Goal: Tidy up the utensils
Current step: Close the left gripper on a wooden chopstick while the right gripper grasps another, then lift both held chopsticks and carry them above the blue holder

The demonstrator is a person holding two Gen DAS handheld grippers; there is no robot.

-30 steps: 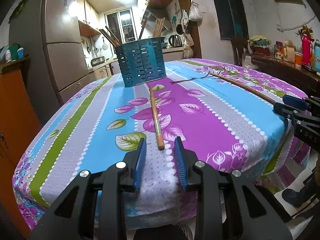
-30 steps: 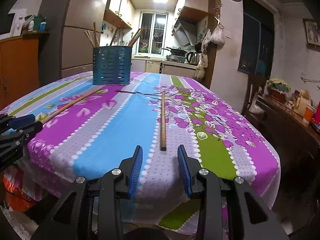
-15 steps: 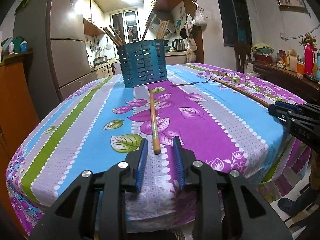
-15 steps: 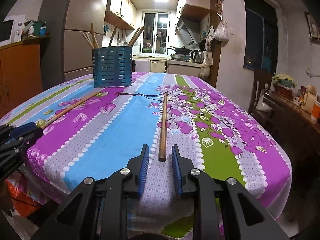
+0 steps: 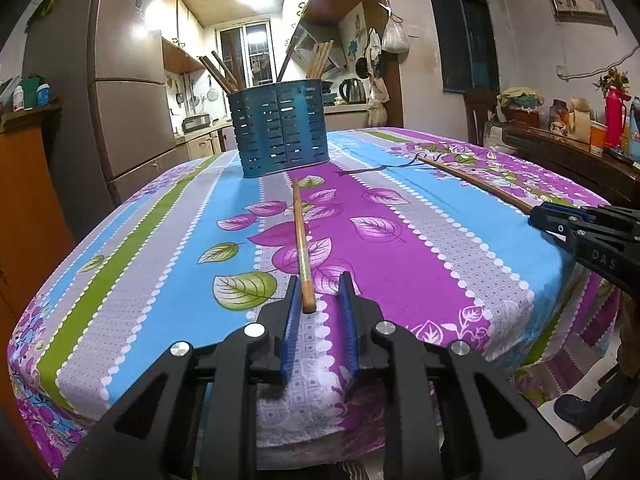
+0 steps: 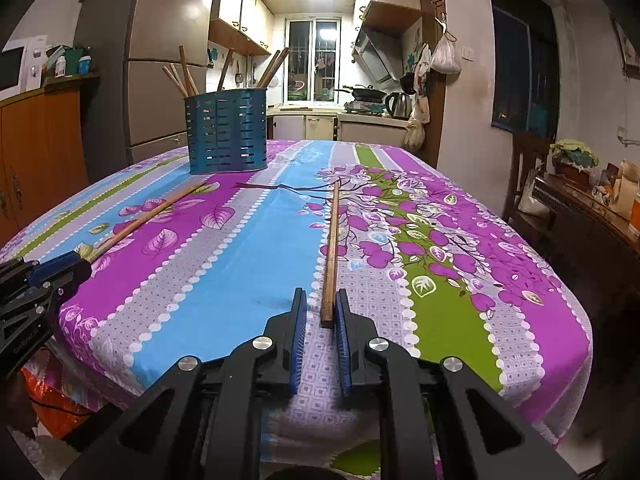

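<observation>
A blue slotted utensil holder point(image 5: 280, 134) with several wooden sticks stands on the flowered tablecloth point(image 5: 440, 248); it also shows in the right wrist view point(image 6: 226, 132). A light wooden chopstick point(image 5: 301, 236) lies pointing at the holder; my left gripper point(image 5: 319, 282) is open with the chopstick's near end between its fingertips. A darker chopstick point(image 6: 331, 248) lies on the cloth; my right gripper point(image 6: 320, 294) is open and narrow around its near end, the right pad touching it. Each gripper shows in the other's view, the right point(image 5: 560, 220) and the left point(image 6: 60, 270).
A fridge point(image 6: 160, 80) and orange cabinet point(image 6: 40, 152) stand to the left. A kitchen counter with kettle point(image 6: 398, 106) lies behind the table. A dark sideboard point(image 5: 568, 164) with bottles and cups stands right. The table edge point(image 6: 360, 400) is just under my grippers.
Both grippers moved forward over the table edge. Each chopstick's near end now lies between the fingertips. Both pairs of jaws have narrowed, the right more.
</observation>
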